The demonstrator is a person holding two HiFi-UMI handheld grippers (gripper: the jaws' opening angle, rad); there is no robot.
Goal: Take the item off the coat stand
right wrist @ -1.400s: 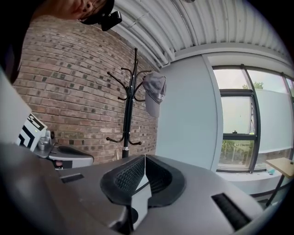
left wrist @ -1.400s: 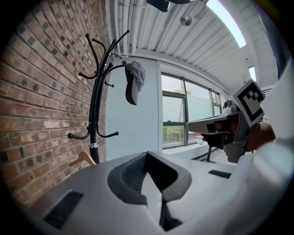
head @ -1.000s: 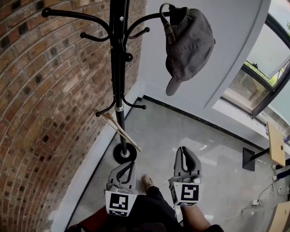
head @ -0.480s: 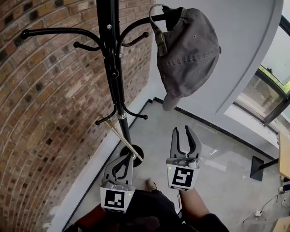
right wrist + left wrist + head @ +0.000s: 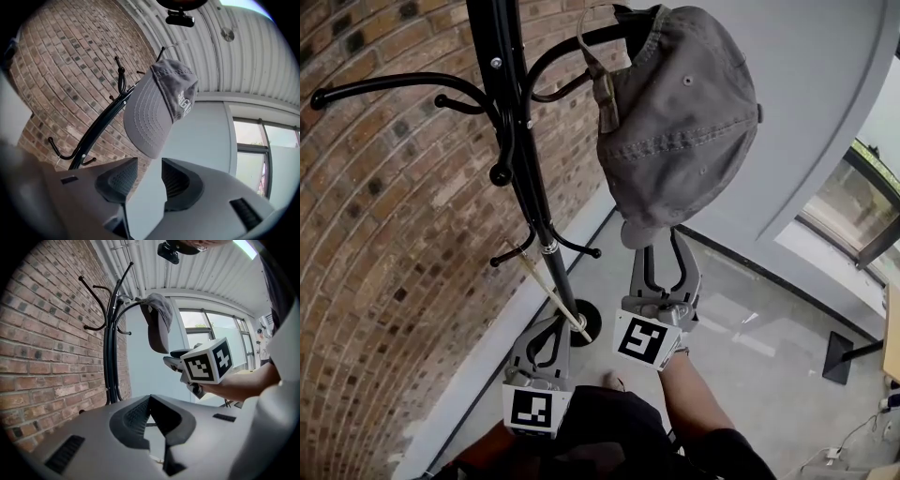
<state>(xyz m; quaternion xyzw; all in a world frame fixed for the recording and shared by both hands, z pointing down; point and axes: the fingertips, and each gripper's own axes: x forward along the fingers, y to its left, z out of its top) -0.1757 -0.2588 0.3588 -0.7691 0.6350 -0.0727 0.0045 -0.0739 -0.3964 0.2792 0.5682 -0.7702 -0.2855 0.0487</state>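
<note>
Grey cap (image 5: 684,122) hangs high on the coat stand (image 5: 520,169), brim (image 5: 645,230) down. The right gripper (image 5: 664,247) is just under it; its jaws have just been opening, now spread w/ nothing between. Slide them around brim edge, pinch firm, lift up & off. The left gripper (image 5: 558,323) is low, jaws together, empty.

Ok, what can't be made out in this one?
- The hook end carrying the cap: head view, hidden inside the cap.
- The top of the coat stand: head view, cut off by the upper edge.
- The lettering on the cap: right gripper view, too small to read.
- The stand's base: head view, partly behind the left gripper.
</note>
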